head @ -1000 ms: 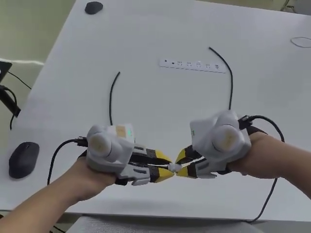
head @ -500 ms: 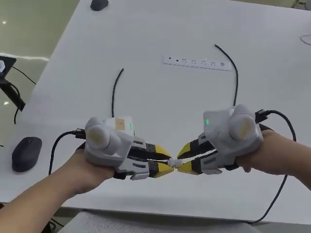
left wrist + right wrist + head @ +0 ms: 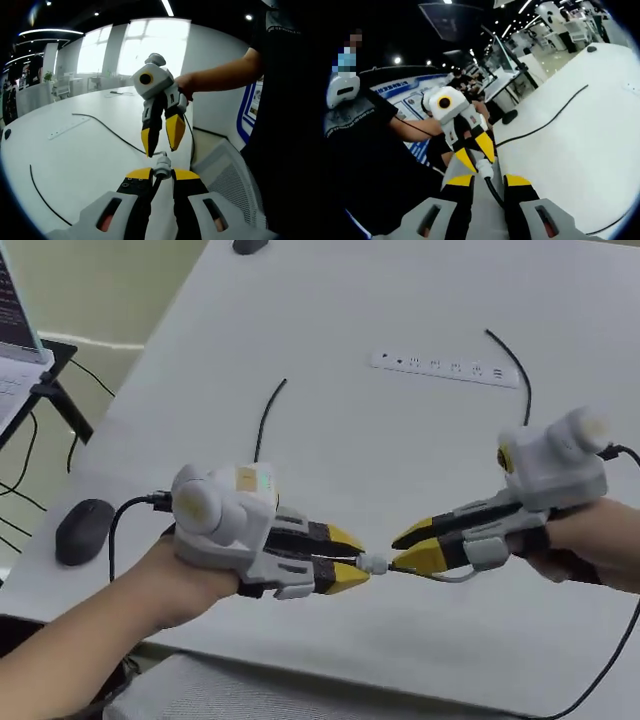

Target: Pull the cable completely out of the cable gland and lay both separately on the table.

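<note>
The rear of the gland [image 3: 162,165] is buried between the pinching jaws of the left claw [image 3: 365,560], so how much cable [image 3: 493,191] sits inside it cannot be told. The cable sinks from sight between the jaws of the right claw [image 3: 393,552]; whether they clamp it is unclear. The left edge cuts off a laptop [image 3: 15,340], the top edge a dark lump [image 3: 250,245]. A black cord [image 3: 515,358] on the bench [image 3: 350,440] passes behind the right claw.

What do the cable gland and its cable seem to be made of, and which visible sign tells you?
Cable gland: probably moulded plastic, light grey and matt, with no metallic glint. Cable: a smooth, flexible sheath, likely PVC or rubber, since it hangs in a soft curve below the right gripper; its colour is unclear.
</note>
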The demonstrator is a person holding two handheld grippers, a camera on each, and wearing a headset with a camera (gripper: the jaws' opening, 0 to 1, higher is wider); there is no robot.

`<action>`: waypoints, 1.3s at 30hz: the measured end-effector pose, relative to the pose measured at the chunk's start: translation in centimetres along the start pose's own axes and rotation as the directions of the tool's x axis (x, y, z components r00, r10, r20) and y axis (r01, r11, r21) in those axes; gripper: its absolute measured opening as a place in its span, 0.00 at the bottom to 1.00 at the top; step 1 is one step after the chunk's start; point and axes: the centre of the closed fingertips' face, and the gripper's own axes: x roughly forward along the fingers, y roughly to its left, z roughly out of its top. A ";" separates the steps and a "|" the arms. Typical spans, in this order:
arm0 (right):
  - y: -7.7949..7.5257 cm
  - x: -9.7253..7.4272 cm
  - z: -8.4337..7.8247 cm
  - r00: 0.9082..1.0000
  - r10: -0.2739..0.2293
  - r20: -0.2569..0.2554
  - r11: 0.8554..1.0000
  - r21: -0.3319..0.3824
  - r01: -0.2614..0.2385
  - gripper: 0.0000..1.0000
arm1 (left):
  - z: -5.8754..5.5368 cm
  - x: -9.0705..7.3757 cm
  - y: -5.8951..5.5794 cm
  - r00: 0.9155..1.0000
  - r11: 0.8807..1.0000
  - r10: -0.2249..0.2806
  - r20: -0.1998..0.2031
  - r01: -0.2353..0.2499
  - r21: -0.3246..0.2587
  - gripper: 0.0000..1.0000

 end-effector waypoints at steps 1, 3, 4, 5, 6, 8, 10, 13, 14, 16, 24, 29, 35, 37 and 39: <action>0.3 0.1 -0.2 0.999 0.037 -0.006 0.998 0.042 -0.037 0.20 | 0.2 0.1 0.0 1.000 1.000 0.003 0.000 -0.003 0.005 0.15; 0.3 0.1 -0.3 0.998 0.064 -0.010 0.997 0.050 -0.064 0.18 | 0.4 0.3 0.0 1.000 1.000 0.009 -0.006 -0.009 0.012 0.15; 0.2 0.1 -0.1 0.998 0.065 -0.004 0.997 0.039 -0.064 0.17 | 0.5 0.4 0.0 1.000 1.000 0.010 -0.010 -0.010 0.015 0.15; 0.3 0.0 0.0 0.996 0.085 0.004 0.995 0.051 -0.085 0.17 | 0.5 0.5 -0.1 1.000 1.000 0.015 -0.016 -0.015 0.021 0.15; 0.4 0.0 0.1 0.995 0.098 0.005 0.993 0.063 -0.098 0.18 | 0.5 0.7 0.0 1.000 0.999 0.021 -0.021 -0.021 0.025 0.15; 0.5 -0.1 0.1 0.994 0.108 0.000 0.992 0.060 -0.108 0.18 | 0.5 0.8 0.0 0.999 0.999 0.029 -0.031 -0.028 0.032 0.15; 0.4 -0.2 -0.1 0.994 0.111 -0.017 0.993 0.050 -0.110 0.16 | 0.5 1.0 0.1 0.999 0.999 0.036 -0.030 -0.035 0.028 0.15; 0.4 -0.3 -0.2 0.992 0.128 -0.019 0.990 0.063 -0.127 0.15 | 0.5 1.2 0.2 0.999 0.999 0.042 -0.029 -0.042 0.022 0.15; 0.4 -0.3 -0.1 0.991 0.129 -0.015 0.990 0.064 -0.128 0.15 | 0.5 1.3 0.3 0.999 0.999 0.043 -0.029 -0.043 0.021 0.15; 0.4 -0.3 -0.2 0.990 0.137 -0.016 0.989 0.064 -0.136 0.14 | 0.4 1.5 0.2 0.998 0.999 0.043 -0.038 -0.043 0.020 0.15; 0.5 -0.2 -0.8 0.989 0.141 -0.045 0.987 0.078 -0.137 0.09 | 0.3 2.0 -0.1 0.997 0.999 0.044 -0.059 -0.043 0.019 0.15; 0.5 0.2 -1.2 0.991 0.118 -0.068 0.993 -0.002 -0.118 0.08 | 0.1 2.1 -0.4 0.997 1.000 0.024 -0.072 -0.024 0.006 0.14; 0.6 0.3 -1.0 0.996 0.030 -0.089 0.977 -0.208 -0.048 0.07 | 0.2 1.9 -0.4 0.998 0.999 0.008 -0.059 -0.011 -0.043 0.14; 0.7 0.4 -1.0 0.994 -0.014 -0.104 0.961 -0.277 -0.015 0.07 | 0.1 1.8 -0.3 0.999 0.997 -0.001 -0.050 -0.003 -0.073 0.14; 0.7 0.6 -1.1 0.991 -0.069 -0.111 0.927 -0.375 0.022 0.07 | 0.0 1.7 -0.2 0.999 0.996 -0.005 -0.046 0.001 -0.091 0.14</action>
